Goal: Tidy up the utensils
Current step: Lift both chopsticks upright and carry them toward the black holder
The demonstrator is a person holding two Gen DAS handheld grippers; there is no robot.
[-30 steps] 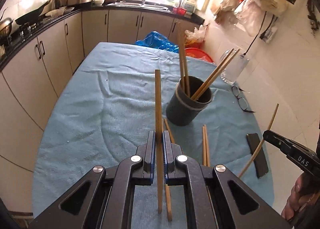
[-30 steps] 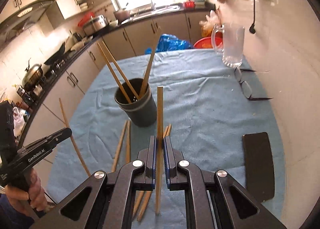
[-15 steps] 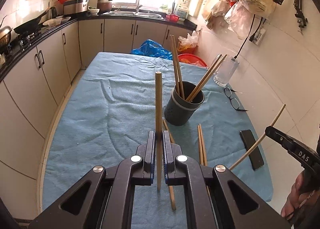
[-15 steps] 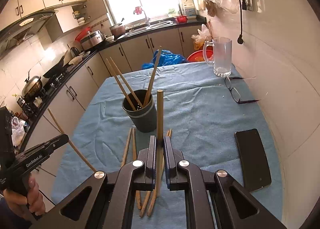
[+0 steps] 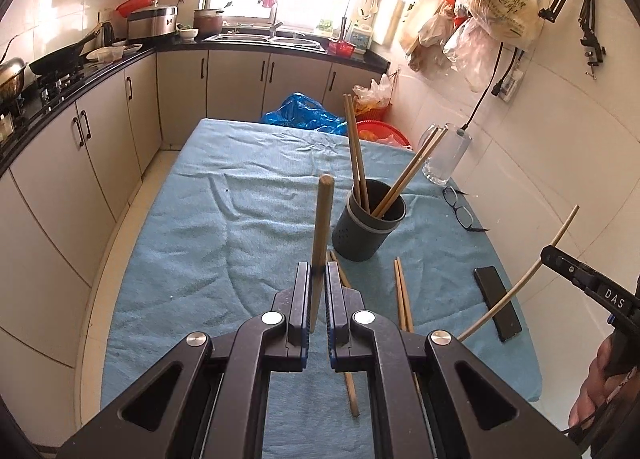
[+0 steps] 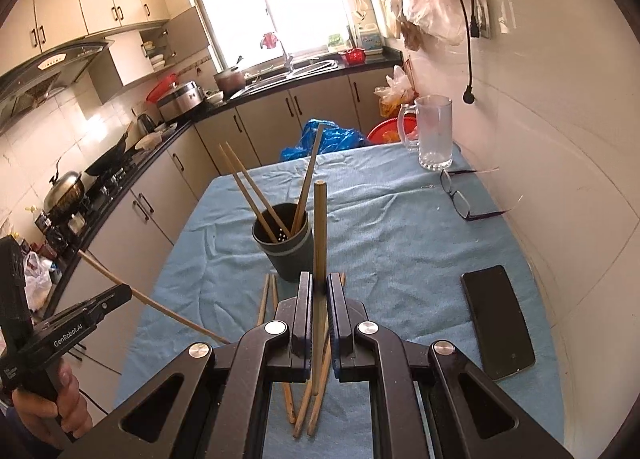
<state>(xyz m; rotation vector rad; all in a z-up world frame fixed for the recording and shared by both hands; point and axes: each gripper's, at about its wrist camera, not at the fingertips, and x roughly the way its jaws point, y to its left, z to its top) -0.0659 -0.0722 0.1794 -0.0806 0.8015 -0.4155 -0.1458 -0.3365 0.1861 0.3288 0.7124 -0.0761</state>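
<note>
Chopstick (image 5: 322,227) clamped upright in left gripper (image 5: 319,279), holder (image 5: 370,229) beyond

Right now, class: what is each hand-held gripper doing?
Left hand-held gripper: shut on a chopstick.
Right hand-held gripper: shut on another chopstick.

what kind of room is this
A home kitchen, most likely. A sink sits under the window, a stove with a pan runs along the counter, and chopsticks stand in a holder on a table covered with a blue cloth.
</note>
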